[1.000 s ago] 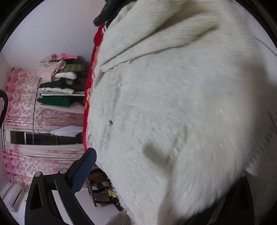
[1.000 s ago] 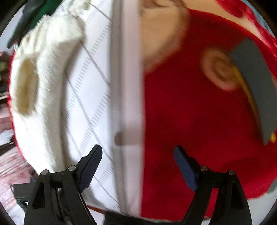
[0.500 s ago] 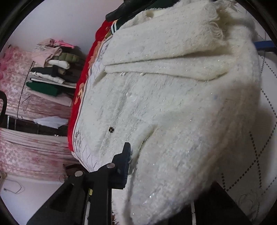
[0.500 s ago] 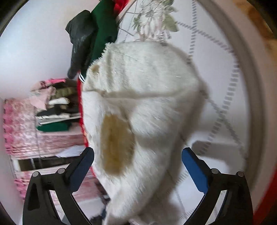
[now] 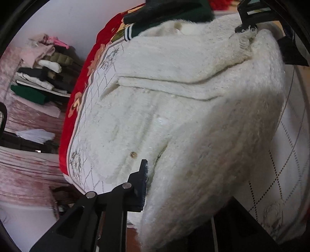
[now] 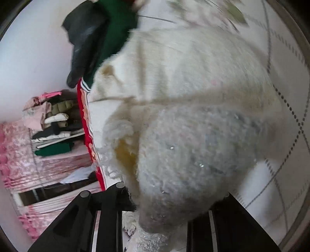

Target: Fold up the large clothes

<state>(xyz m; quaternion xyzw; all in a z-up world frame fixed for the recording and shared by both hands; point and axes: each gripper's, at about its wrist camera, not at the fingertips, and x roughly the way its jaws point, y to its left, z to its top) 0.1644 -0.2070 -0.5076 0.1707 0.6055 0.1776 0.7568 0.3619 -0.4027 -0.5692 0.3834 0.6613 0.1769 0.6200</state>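
A large fuzzy cream cardigan (image 5: 193,116) lies spread on a bed with a white quilted cover (image 5: 286,164). My left gripper (image 5: 174,193) is shut on a thick fold of the cardigan near a small brass button (image 5: 133,154). Only its left finger (image 5: 142,184) shows; the cloth hides the right one. In the right wrist view the same cardigan (image 6: 193,135) fills the frame. My right gripper (image 6: 170,209) is shut on a bunch of it, with the yellowish lining (image 6: 124,153) showing beside the left finger (image 6: 124,197).
A dark green garment (image 5: 170,13) and a black one (image 6: 85,38) lie at the far end of the bed. The bed's red flowered border (image 5: 77,108) runs along its left edge. Beyond it stand stacked folded clothes (image 5: 38,73) and pink curtains (image 6: 15,155).
Both grippers have closed on the cardigan. The right gripper swung from the bare red and white cover onto the cardigan. The left one closed on a fold near the button.
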